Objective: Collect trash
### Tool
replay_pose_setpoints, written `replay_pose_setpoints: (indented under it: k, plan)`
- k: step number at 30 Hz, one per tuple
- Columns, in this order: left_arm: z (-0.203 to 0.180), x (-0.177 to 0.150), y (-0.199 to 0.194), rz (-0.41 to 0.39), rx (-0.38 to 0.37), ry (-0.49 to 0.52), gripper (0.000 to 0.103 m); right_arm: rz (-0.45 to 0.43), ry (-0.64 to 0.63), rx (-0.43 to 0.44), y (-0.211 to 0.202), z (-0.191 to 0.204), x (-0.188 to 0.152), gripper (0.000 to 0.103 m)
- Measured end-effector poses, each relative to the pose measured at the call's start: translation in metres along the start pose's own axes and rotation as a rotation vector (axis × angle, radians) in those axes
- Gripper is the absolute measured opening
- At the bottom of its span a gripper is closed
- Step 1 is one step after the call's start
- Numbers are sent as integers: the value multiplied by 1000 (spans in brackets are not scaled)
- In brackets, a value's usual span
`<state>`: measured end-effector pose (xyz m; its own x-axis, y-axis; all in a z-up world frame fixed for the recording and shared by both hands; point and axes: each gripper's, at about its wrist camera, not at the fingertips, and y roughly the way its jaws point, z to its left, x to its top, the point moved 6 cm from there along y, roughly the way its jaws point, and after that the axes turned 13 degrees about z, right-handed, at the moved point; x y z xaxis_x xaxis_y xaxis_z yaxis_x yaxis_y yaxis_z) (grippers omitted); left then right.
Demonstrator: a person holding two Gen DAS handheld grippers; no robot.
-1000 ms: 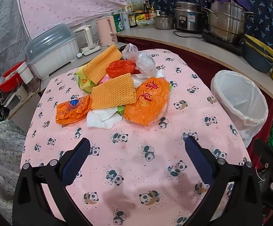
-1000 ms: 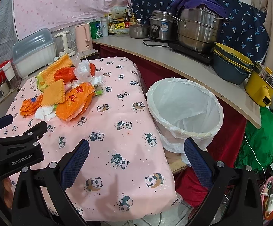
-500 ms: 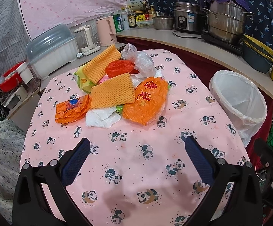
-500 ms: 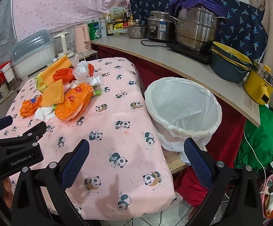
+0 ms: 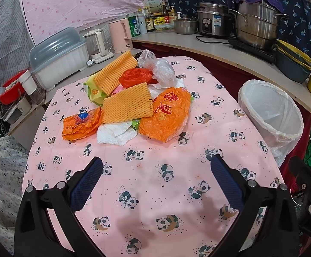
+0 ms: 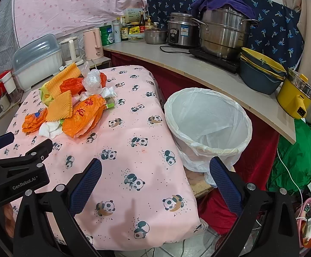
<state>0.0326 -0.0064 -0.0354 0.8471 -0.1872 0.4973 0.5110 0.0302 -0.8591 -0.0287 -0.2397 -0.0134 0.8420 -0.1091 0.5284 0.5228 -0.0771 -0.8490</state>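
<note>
A heap of trash lies at the far middle of the pink panda tablecloth [image 5: 155,182]: a large orange bag [image 5: 166,113] [image 6: 82,117], two orange foam nets [image 5: 126,105], a smaller orange wrapper [image 5: 80,125], white tissue [image 5: 114,133], a red bag [image 5: 135,76] and a clear plastic bag [image 5: 162,69]. A white-lined trash bin [image 5: 271,111] [image 6: 207,120] stands off the table's right edge. My left gripper [image 5: 156,165] hovers open over the near table, short of the heap. My right gripper [image 6: 155,167] is open above the table's right side, with the bin ahead to its right.
A curved counter [image 6: 198,68] behind the bin carries steel pots, a rice cooker, stacked bowls and a yellow pot [image 6: 295,96]. Kettles [image 5: 121,35] and a lidded dish box [image 5: 56,53] stand beyond the table's far edge. A green bag [image 6: 295,156] lies on the floor at right.
Both views have shifted only slightly; the heap and the bin sit a touch lower and nearer in frame. Both grippers stay open and empty.
</note>
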Motion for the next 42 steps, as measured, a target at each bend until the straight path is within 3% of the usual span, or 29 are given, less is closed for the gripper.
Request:
replay_pose_setpoints:
  k: [42]
  plan:
    - [-12, -3, -3, -2, -7, 3, 96, -9, 6, -32, -3, -7, -3, 96]
